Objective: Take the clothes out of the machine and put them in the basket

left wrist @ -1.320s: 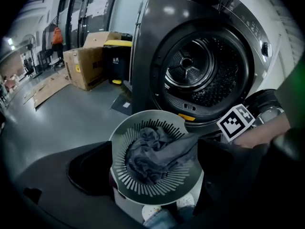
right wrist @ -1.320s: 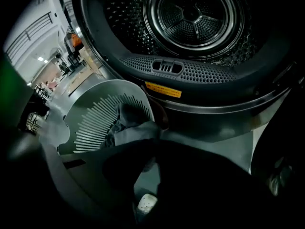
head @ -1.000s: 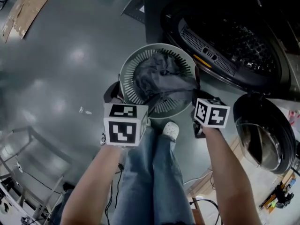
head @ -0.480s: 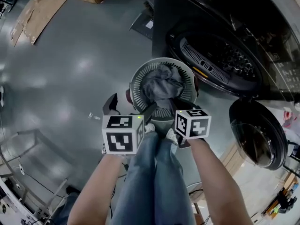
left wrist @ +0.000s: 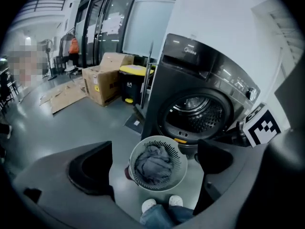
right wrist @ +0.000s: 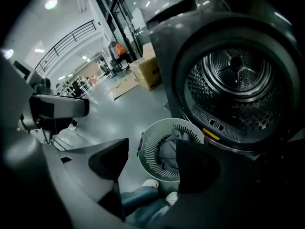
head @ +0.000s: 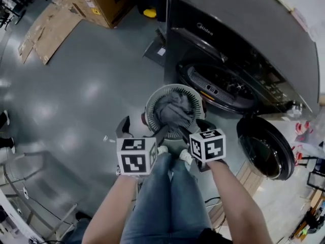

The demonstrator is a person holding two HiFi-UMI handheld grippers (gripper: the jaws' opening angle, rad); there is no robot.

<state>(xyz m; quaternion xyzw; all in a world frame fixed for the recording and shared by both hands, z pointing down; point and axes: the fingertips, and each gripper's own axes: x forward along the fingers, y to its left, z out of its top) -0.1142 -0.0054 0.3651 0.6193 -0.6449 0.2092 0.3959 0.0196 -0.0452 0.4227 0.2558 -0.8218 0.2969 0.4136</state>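
Round white slatted plastic basket [head: 150, 108] on grey floor [head: 91, 100] at centre frame, just below the open porthole of the dark grey front-loading washing machine [head: 238, 39]. Crumpled grey clothes [head: 173, 111] lying inside the basket, bunched toward its middle. Round machine door [head: 264, 147] swung open at lower right.

At lower centre-left, left gripper [head: 142, 131] held over the basket's near rim. Jaws spread wide, nothing between the pads; basket and clothes visible through the gap in the left gripper view. Just beside it toward the right, right gripper [head: 193, 130] with jaws parted and just been opening, gap empty. In the right gripper view one dark finger covers part of the basket. Both grippers well apart from the clothes.

Blue-jeaned legs [head: 170, 197] and white shoes [head: 185, 156] at bottom centre, toes near the basket. Brown cardboard box [head: 96, 4] at upper left.
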